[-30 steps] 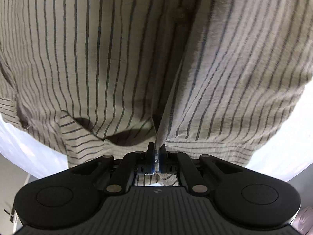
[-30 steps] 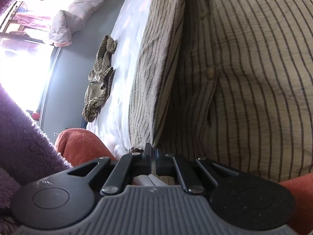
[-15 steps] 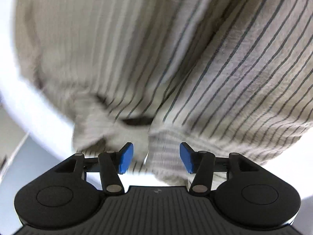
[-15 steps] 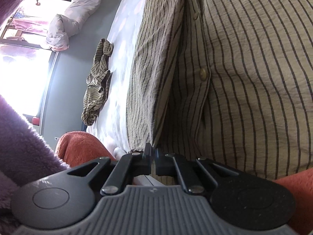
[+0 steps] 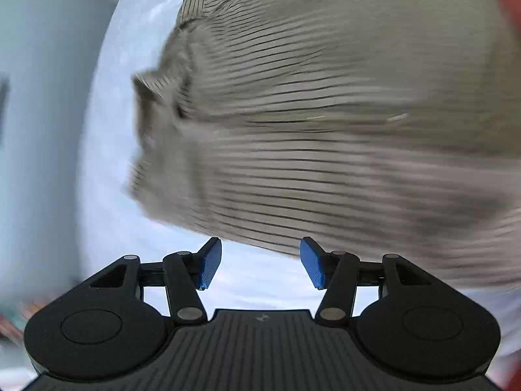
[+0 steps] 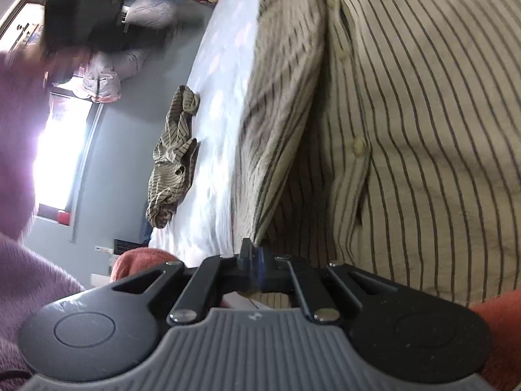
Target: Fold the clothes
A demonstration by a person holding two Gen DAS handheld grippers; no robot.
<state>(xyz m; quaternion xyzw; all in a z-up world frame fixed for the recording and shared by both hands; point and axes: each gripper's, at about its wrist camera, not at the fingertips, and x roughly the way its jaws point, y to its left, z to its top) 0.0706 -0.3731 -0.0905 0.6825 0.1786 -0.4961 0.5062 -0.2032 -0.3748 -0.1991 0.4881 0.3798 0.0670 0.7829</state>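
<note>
A beige shirt with dark stripes (image 5: 325,123) lies on the white bed sheet (image 5: 107,163), blurred in the left wrist view. My left gripper (image 5: 257,262) hangs above the sheet just short of the shirt's edge, open, with nothing between its blue pads (image 5: 208,264). In the right wrist view the same striped shirt (image 6: 423,130) fills the right side, its button placket running down the middle. My right gripper (image 6: 255,257) is shut on the shirt's hem where a folded flap comes down to the fingertips.
A second crumpled striped garment (image 6: 172,163) lies on the sheet (image 6: 221,81) to the left. A purple fleecy sleeve (image 6: 19,277) and an orange cloth (image 6: 136,260) crowd the left and lower edges. Pillows, plush toys and a bright window sit at the far end.
My left gripper let go of the shirt's edge, opened, pulled back and up and rolled, so the stripes now run sideways. My right gripper kept its grip and lifted slightly.
</note>
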